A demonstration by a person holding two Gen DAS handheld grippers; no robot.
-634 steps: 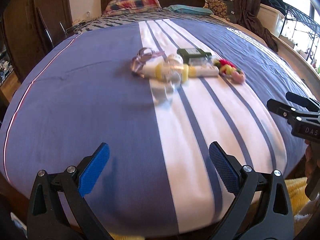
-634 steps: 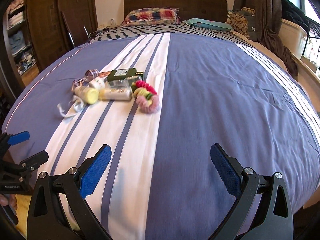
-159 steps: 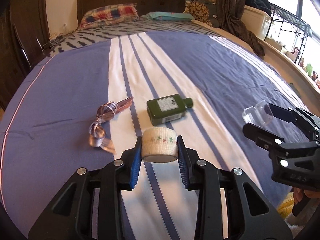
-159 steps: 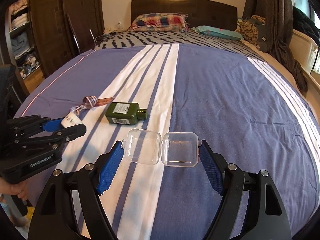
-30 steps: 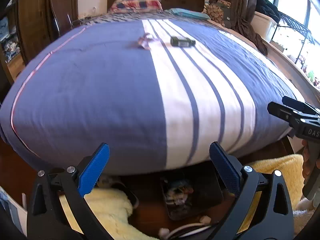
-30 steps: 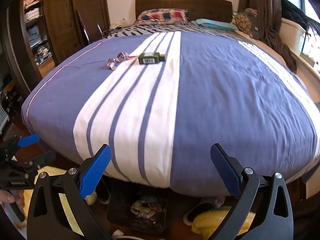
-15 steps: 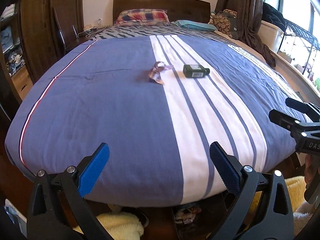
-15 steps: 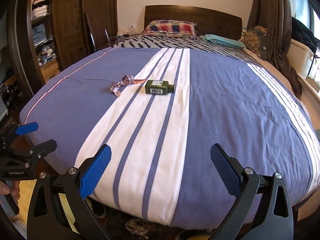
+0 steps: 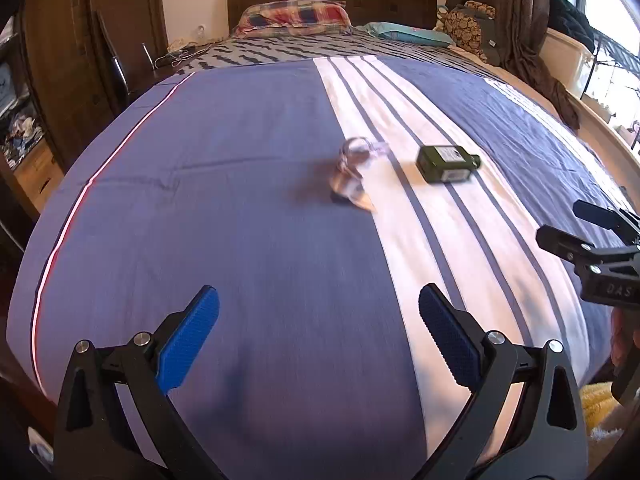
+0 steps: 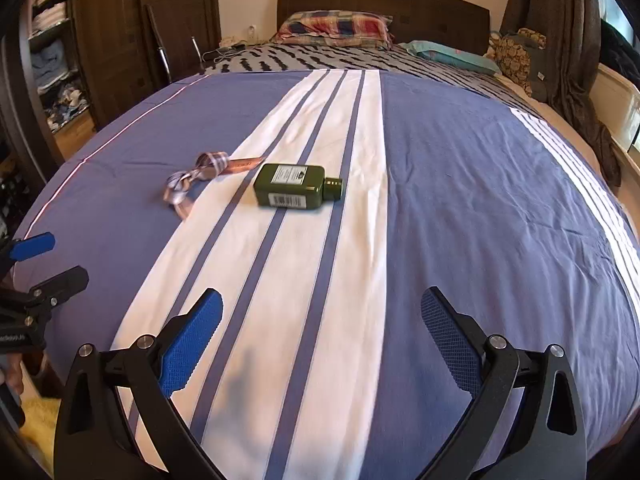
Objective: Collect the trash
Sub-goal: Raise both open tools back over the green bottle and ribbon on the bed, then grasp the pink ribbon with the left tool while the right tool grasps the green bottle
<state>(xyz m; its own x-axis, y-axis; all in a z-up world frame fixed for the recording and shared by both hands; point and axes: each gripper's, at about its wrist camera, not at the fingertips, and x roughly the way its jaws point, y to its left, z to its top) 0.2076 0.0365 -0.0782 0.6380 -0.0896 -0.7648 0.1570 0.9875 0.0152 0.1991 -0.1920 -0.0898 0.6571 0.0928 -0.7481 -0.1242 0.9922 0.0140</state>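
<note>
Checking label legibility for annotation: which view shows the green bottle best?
The right wrist view: the green bottle lies sharp on the white stripe, label and barcode visible. In the left wrist view the bottle is smaller, farther off and slightly blurred.

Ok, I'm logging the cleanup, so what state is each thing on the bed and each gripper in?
green bottle: lying on its side, cap on, untouched
ribbon: loose, curled, left of the bottle
left gripper: jaws open, empty
right gripper: jaws open, empty
bed cover: spread flat, lightly creased

Blurred ribbon (image 9: 352, 176) beside green bottle (image 9: 446, 163) on striped bedspread (image 9: 240, 240), left hand-held gripper (image 9: 318, 344) spread wide
</note>
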